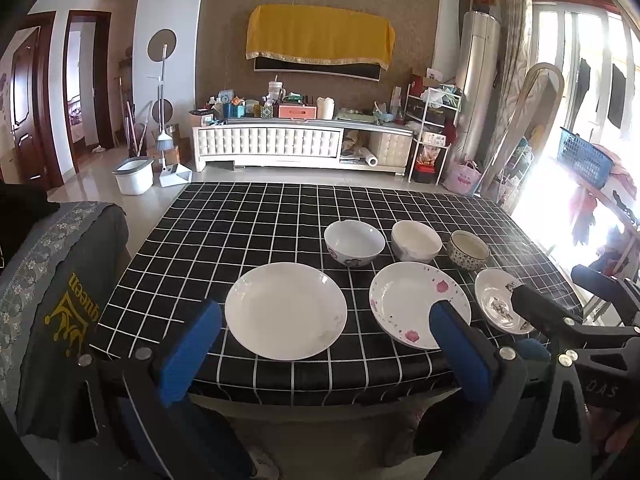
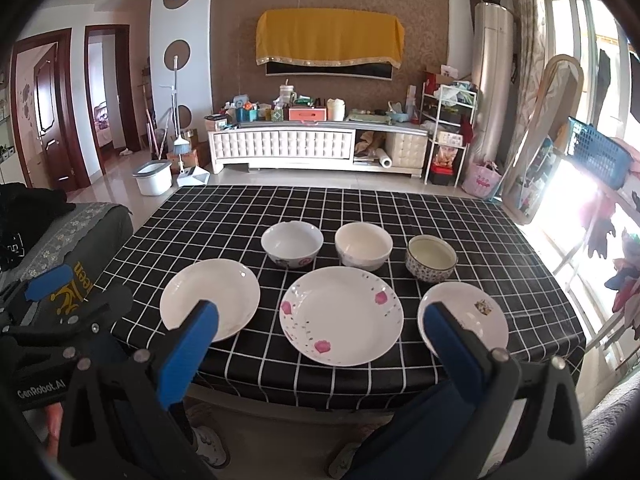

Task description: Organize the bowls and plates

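So far nothing is stacked: three plates sit in a near row on the table and three bowls in a row behind them, each apart from its neighbours. I judge this to be the very start, before any pick.

My left gripper (image 1: 326,322) hangs just short of the near table edge with its blue pads spread wide and nothing between them, framing the plain white plate (image 1: 285,310). My right gripper (image 2: 320,322) is likewise wide apart and empty, lined up with the pink-flowered plate (image 2: 341,315). To its right lies the small plate with a printed motif (image 2: 464,317). Behind stand the white bowl with a floral band (image 2: 292,244), the cream bowl (image 2: 363,245) and the patterned bowl (image 2: 431,258).

A sensible next move would be to nest one plate onto another. That calls for tipping a finger under a low rim, since these plates lie flat on cloth; glazed ceramic may slip in the pads.

The black tablecloth with white grid lines (image 1: 240,232) covers the table. Beyond is a living room: a cluttered white TV cabinet (image 1: 268,146), a yellow cloth (image 1: 320,36) draped over the screen, a mop bucket (image 1: 133,176), and bright glare from windows on the right.
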### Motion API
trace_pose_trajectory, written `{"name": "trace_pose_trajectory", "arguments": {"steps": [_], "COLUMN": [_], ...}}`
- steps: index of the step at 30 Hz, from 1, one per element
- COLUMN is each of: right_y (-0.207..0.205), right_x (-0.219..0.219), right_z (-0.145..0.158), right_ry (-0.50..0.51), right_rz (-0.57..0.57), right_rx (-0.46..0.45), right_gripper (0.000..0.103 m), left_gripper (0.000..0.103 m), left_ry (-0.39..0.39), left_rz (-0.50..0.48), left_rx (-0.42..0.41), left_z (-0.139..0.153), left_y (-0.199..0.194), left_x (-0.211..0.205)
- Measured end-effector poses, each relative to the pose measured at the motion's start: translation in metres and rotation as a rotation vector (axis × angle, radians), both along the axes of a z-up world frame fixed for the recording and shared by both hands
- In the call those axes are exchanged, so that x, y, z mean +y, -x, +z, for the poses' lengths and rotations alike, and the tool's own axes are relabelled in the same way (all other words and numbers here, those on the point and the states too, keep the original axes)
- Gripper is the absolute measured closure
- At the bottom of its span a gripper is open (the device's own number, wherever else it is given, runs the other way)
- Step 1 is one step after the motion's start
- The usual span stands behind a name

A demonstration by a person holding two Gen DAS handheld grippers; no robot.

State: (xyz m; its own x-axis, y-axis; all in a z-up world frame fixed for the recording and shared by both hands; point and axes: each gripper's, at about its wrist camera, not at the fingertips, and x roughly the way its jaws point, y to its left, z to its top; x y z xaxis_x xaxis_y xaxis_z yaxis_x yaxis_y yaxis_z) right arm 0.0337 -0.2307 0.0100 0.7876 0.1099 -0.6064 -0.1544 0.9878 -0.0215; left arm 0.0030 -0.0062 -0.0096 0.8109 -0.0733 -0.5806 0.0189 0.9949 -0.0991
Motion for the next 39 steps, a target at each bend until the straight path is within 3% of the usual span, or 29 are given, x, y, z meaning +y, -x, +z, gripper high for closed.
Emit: {"name": "trace_pose_trajectory", "arguments": {"steps": [39], "right_y": [0.0054], "right_x": [0.0003], "right_z": [-0.0030], "right_ry": [0.022], "right_rz": [0.002], "right_rx": [0.024], "right_gripper": [0.000], "left_gripper": [0.000], "left_ry": [-0.004], "left_rz": [-0.023], "left_rx": [-0.004], "left_z": [0.0000], "left_y": [0.0057], "left_x": [-0.0059]}}
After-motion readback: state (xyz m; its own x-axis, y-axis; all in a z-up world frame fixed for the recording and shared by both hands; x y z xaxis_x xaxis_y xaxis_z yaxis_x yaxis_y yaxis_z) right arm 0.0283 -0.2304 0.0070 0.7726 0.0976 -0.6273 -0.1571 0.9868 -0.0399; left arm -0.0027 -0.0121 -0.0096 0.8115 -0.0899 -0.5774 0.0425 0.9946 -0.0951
